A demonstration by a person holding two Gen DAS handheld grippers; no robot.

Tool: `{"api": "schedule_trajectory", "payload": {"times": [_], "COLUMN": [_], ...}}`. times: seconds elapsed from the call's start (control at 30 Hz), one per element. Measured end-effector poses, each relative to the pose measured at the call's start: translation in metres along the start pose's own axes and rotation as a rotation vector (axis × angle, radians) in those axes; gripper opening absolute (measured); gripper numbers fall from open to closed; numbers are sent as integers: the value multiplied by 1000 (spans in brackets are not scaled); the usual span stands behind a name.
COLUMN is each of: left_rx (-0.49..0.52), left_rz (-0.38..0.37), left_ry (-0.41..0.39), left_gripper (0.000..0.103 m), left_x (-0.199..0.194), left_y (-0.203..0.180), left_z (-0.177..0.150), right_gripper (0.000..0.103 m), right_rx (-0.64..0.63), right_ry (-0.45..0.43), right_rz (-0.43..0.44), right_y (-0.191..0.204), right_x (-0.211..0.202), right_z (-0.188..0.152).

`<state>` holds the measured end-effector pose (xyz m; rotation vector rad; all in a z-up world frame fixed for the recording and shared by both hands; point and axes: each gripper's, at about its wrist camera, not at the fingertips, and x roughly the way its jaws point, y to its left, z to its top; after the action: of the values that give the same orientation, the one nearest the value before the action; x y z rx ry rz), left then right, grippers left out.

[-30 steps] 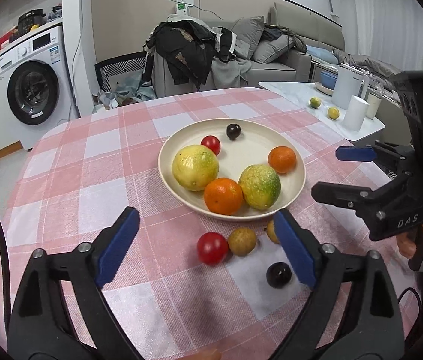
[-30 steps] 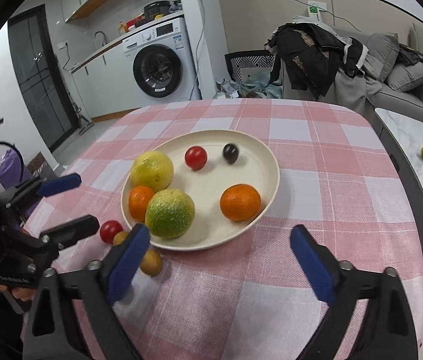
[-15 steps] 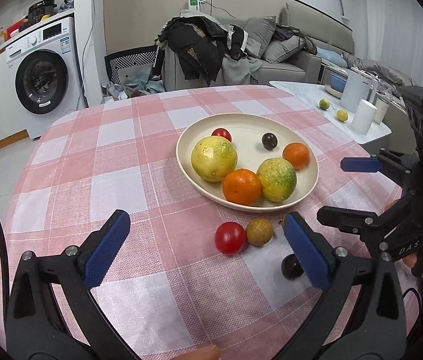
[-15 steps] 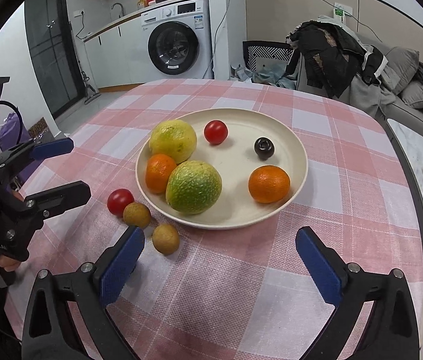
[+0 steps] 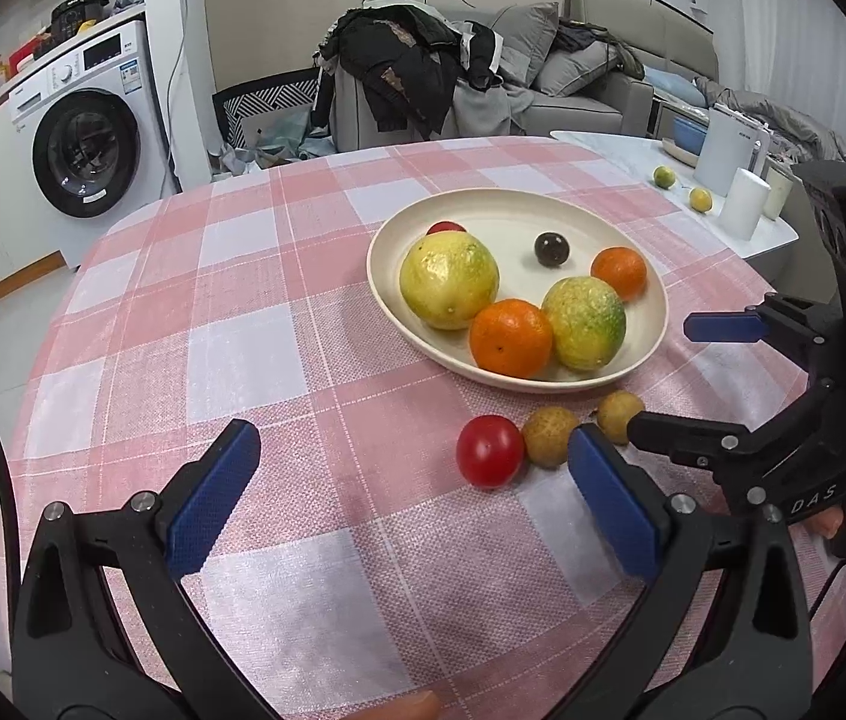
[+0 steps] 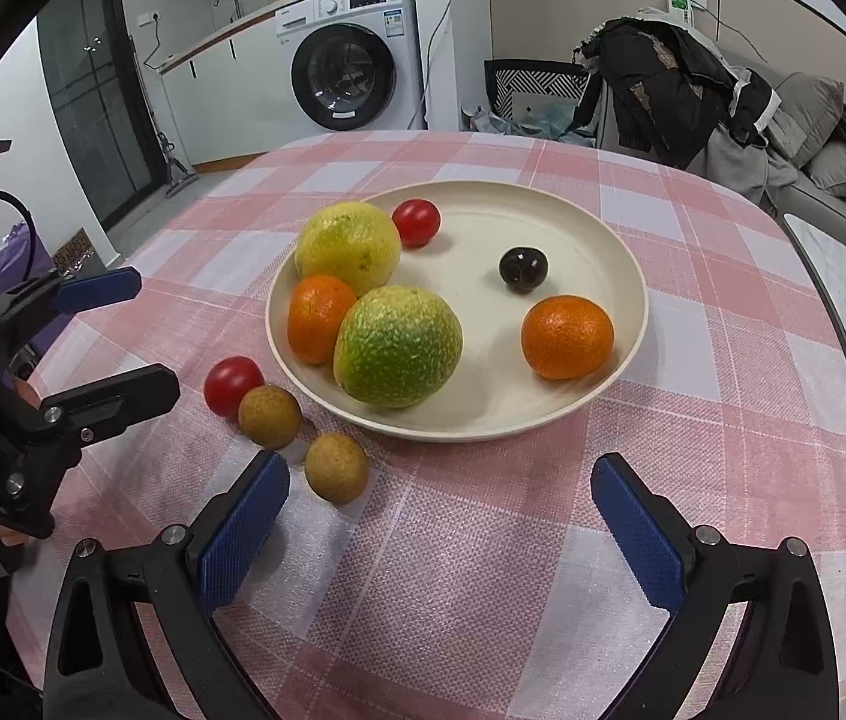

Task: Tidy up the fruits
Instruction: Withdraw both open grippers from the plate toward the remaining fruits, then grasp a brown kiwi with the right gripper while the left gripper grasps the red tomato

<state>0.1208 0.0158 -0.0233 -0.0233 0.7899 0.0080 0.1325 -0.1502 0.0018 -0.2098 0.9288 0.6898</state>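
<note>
A cream plate on the pink checked tablecloth holds a yellow citrus, a green-yellow citrus, two oranges, a red tomato and a dark plum. Beside the plate lie a red tomato and two brown longans. My left gripper is open and empty, hovering near them. My right gripper is open and empty, its left pad beside the nearer longan. The right gripper also shows in the left wrist view.
A white side table with two small yellow fruits and white cups stands at the right. A washing machine, a chair heaped with clothes and a grey sofa lie beyond the table's far edge.
Both grippers have moved in over the table toward the loose fruits, which now look larger. The dark fruit on the cloth seen earlier is now hidden behind the left gripper's right finger.
</note>
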Motion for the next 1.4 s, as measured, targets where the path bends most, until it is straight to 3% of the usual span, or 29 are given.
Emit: {"api": "schedule_trajectory", "payload": {"times": [1.0, 1.1, 1.17, 1.4], "left_rx": [13, 14, 14, 16], "left_rz": [23, 24, 22, 20], "left_ry": [51, 52, 50, 52], "left_gripper": [102, 102, 102, 102], "left_x": [19, 19, 19, 20], "left_y": [2, 2, 2, 1], "left_z": [-4, -4, -4, -5], "right_gripper": [100, 95, 80, 57], "right_rx": [32, 10, -2, -34], "right_ry": [8, 17, 27, 21], "right_rz": [-6, 4, 12, 56], "right_y": [0, 5, 8, 15], "right_x": [10, 13, 14, 12], "right_z": [-1, -2, -2, -4]}}
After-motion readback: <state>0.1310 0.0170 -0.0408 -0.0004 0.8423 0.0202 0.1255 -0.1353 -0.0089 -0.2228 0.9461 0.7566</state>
